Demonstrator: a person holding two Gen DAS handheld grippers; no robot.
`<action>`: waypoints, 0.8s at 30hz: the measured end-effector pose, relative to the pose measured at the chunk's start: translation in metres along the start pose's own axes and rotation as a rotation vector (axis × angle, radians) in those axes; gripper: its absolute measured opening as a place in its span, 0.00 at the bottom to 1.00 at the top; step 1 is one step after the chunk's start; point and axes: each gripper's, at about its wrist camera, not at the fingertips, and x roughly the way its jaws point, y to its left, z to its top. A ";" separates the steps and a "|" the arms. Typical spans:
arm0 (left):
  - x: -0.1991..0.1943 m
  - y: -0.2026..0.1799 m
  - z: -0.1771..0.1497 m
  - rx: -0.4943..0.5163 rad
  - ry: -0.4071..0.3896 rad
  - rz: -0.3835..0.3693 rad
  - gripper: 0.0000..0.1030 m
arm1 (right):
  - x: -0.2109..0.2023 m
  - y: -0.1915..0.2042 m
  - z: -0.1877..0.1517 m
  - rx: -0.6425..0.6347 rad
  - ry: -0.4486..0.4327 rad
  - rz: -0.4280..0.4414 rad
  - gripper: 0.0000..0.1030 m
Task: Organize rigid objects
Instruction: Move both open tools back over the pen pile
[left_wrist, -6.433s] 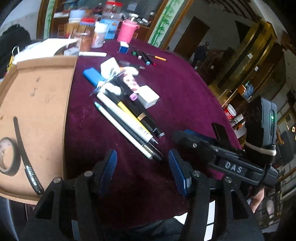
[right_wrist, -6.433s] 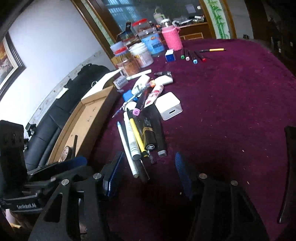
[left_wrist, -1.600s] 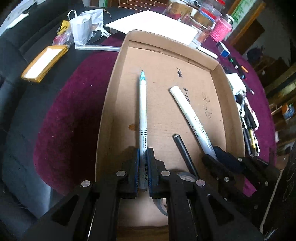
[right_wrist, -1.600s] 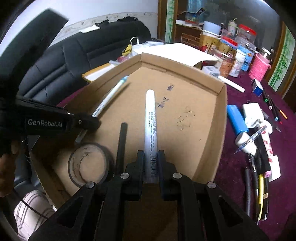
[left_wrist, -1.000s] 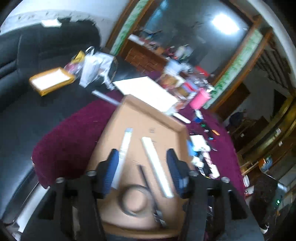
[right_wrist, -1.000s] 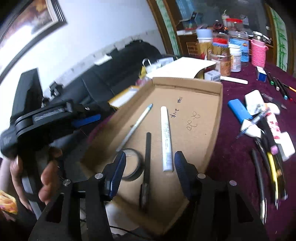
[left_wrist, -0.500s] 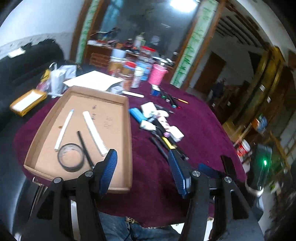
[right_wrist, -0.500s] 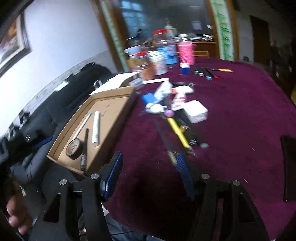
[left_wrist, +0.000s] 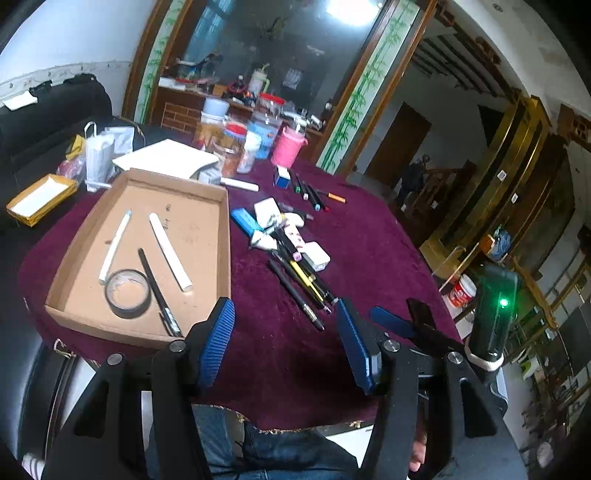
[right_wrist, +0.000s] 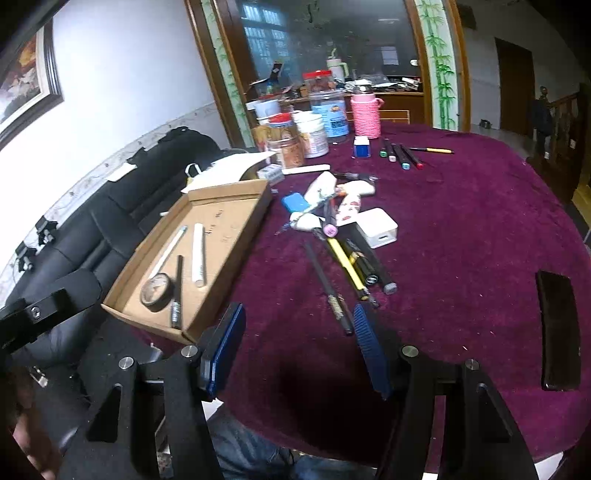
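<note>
A shallow cardboard tray (left_wrist: 221, 236) (right_wrist: 236, 254) lies at the left of the maroon table. In it are a thin white pen (left_wrist: 115, 246), a thick white marker (left_wrist: 170, 252) (right_wrist: 198, 254), a black pen (left_wrist: 158, 291) and a roll of tape (left_wrist: 127, 293) (right_wrist: 157, 291). Right of the tray lies a heap of pens (left_wrist: 299, 275) (right_wrist: 354, 269) with a white charger block (left_wrist: 315, 256) (right_wrist: 377, 227) and a blue bar (left_wrist: 244, 220). My left gripper (left_wrist: 284, 339) and right gripper (right_wrist: 299, 347) are both open and empty, held above the near table edge short of the pens.
Jars, a pink cup (left_wrist: 287, 147) (right_wrist: 365, 114) and several markers (left_wrist: 310, 192) stand at the back of the table. A black flat object (right_wrist: 557, 328) lies at the right. A black sofa (right_wrist: 92, 229) is to the left. A person's jeans (left_wrist: 258, 443) show below the edge.
Both grippers let go of the thin white pen and the thick marker in the tray, opened, and swung right and back toward the heap of pens.
</note>
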 end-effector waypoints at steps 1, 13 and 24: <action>-0.003 0.002 0.001 -0.005 -0.008 0.004 0.54 | 0.001 0.003 0.001 -0.006 0.001 0.004 0.54; 0.020 0.013 0.007 -0.052 0.060 -0.071 0.54 | 0.008 0.008 0.003 -0.026 0.028 0.081 0.54; 0.045 0.034 0.018 -0.060 0.053 -0.051 0.54 | 0.039 0.005 0.022 -0.018 0.028 0.128 0.54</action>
